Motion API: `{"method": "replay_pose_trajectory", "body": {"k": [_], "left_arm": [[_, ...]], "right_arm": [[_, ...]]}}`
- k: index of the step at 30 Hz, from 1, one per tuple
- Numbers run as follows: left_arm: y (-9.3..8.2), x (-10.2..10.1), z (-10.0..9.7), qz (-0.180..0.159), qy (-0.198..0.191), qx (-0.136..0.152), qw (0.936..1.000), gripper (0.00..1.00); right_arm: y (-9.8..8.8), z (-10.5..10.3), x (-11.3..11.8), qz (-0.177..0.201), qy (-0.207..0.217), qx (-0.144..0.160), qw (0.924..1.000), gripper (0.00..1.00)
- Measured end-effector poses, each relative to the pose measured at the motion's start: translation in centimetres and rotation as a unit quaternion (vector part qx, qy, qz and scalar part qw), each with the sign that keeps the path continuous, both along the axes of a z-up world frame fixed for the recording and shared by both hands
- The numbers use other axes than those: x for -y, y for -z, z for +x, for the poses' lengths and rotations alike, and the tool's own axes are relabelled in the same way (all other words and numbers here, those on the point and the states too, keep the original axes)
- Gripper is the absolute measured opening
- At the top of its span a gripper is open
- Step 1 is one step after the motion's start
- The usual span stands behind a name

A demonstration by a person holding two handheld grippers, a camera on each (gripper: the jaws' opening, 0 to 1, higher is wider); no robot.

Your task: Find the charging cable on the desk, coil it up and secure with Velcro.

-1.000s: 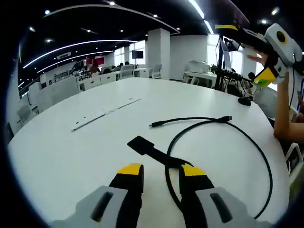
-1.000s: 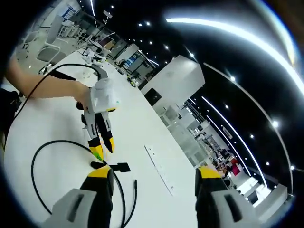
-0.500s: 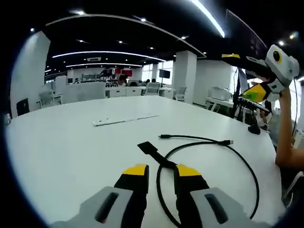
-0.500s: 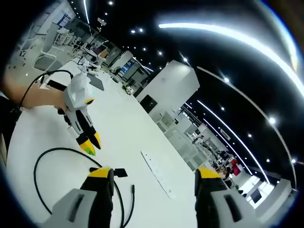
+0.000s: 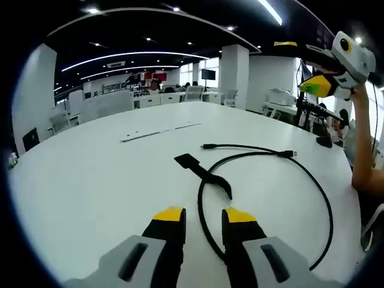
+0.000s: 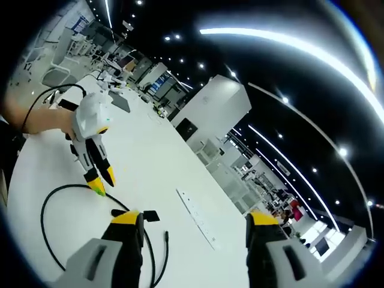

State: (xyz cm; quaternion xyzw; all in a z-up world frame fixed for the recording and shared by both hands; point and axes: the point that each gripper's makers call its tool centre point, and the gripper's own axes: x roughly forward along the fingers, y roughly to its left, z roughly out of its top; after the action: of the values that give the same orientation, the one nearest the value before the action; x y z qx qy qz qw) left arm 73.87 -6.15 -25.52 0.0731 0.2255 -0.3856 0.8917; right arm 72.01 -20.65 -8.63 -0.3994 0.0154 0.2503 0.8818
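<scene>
Left gripper view shows the white desk (image 5: 84, 180) with the black cable (image 5: 324, 198) lying on it in 1 loose open loop, its 2 plug ends near each other at the far side of the loop. The Velcro strap (image 5: 201, 171) lies flat across the cable, unfastened. The left gripper (image 5: 201, 217) hovers just short of the loop, jaws slightly parted and empty. The right gripper (image 6: 191, 223) is held high above the cable, jaws wide apart, empty. Coiling and strapping both appear undone.
</scene>
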Motion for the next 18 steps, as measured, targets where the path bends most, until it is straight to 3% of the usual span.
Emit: {"method": "replay_pose_trajectory", "body": {"k": [2,5,7,10,15,18], "left_arm": [[0.4,0.2,-0.2,0.002,0.003,-0.006,1.0,0.22],[1.6,0.2,-0.5,0.037,0.01,-0.013,0.9992,0.21],[1.9,0.2,-0.5,0.043,0.008,-0.014,0.9989,0.19],[2.0,0.2,-0.9,0.041,0.01,-0.021,0.9989,0.1],[2.0,0.2,-0.8,0.046,0.009,-0.015,0.9988,0.09],[1.9,0.2,-0.5,0.066,0.024,0.013,0.9975,0.09]], "right_arm": [[0.4,0.3,0.0,-0.002,0.0,-0.006,1.0,0.7],[1.0,0.6,0.0,-0.006,0.005,-0.015,0.9999,0.7],[1.1,0.7,0.2,-0.008,0.007,-0.017,0.9998,0.69],[1.2,0.7,0.3,-0.008,0.01,-0.018,0.9998,0.69],[1.1,0.8,0.5,-0.006,0.013,-0.017,0.9997,0.69],[1.1,0.8,0.6,-0.006,0.014,-0.016,0.9998,0.69]]}}
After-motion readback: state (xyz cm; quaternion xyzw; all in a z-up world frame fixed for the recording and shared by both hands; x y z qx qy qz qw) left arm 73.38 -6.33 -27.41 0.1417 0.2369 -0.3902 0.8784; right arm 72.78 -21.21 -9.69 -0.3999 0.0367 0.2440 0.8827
